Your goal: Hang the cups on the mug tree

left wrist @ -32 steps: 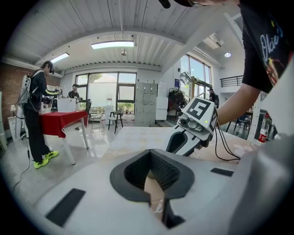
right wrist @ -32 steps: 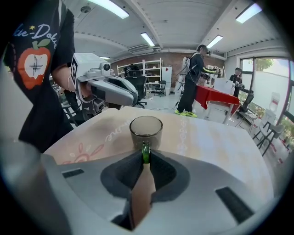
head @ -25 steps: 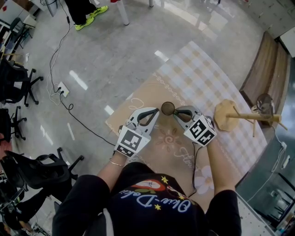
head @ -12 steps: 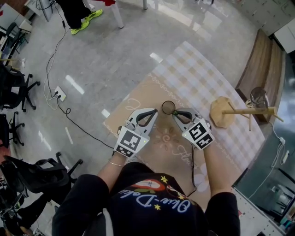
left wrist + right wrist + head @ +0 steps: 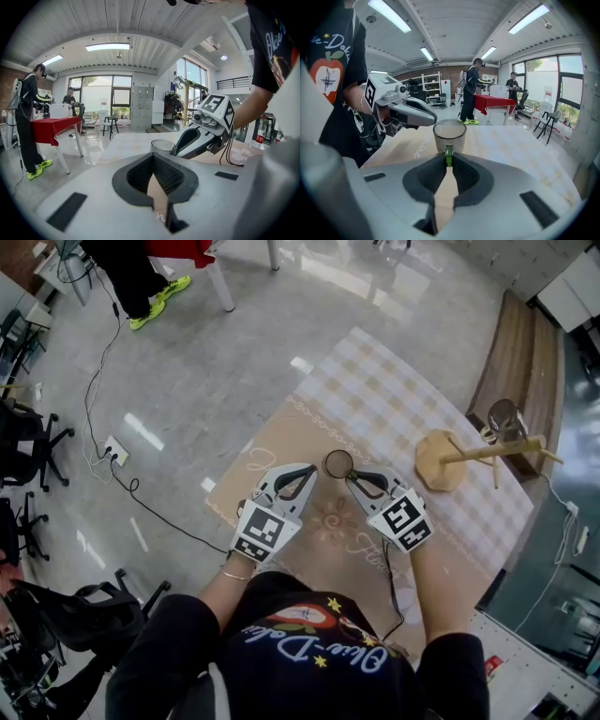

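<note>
My right tool (image 5: 350,478) is closed on the green handle (image 5: 448,156) of a glass cup (image 5: 338,463), the handle pinched between the jaw tips. The cup stands upright just ahead of them, near the middle of the head view. My left tool (image 5: 311,469) sits just to the picture-left of the cup with its jaw tips together and nothing between them.

The counter (image 5: 394,390) is covered by a cloth, plain beige with a pale flower print under the tools and checked toward the upper right. The mug tree (image 5: 439,461) stands on the checked part at the right of the frame, well apart from the held cup. What looks like a second glass cup (image 5: 504,417) hangs near its top.

Around the counter is a glossy grey floor (image 5: 206,362), with a cable and a socket block (image 5: 116,450) at the left, dark office chairs (image 5: 28,442) along the left edge, and a red-covered table (image 5: 183,249) at the top.

By count: two tools, one mug tree, two cups as far as I can tell, and two people beside the red table in the right gripper view.
</note>
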Motion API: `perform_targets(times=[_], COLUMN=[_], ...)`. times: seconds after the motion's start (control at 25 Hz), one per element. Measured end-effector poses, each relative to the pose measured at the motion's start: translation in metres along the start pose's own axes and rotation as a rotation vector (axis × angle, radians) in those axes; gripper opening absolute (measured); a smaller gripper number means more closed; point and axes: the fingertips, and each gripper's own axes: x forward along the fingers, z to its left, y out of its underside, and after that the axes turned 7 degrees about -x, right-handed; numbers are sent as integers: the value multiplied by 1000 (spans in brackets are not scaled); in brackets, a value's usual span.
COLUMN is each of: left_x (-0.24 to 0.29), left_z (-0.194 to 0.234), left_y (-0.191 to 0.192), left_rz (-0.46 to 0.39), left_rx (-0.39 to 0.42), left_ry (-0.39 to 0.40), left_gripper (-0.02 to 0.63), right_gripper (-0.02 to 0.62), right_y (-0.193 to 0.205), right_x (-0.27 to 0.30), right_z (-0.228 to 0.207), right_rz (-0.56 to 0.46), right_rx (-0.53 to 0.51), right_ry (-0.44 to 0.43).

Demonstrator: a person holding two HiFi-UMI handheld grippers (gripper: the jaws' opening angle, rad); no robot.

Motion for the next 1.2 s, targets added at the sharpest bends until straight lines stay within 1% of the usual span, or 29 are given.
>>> perform_targets(times=[0.44,0.92,1.2], left_x=[9,25,35], left_z=[-17,-39,-52], left_y=[-11,-26,-36], left_rz=[-6,-24,-35], left_rx=[50,99,126], left_ry=[78,177,237], left_gripper=[8,8,8], right_gripper=[44,44,44], right_y=[-4,-9,-6], right_x=[-26,-57,-74], right_z=[3,-1,-6], right_rz=[-27,-61,-62], right_rx=[46,101,129], right_ry=[72,184,255])
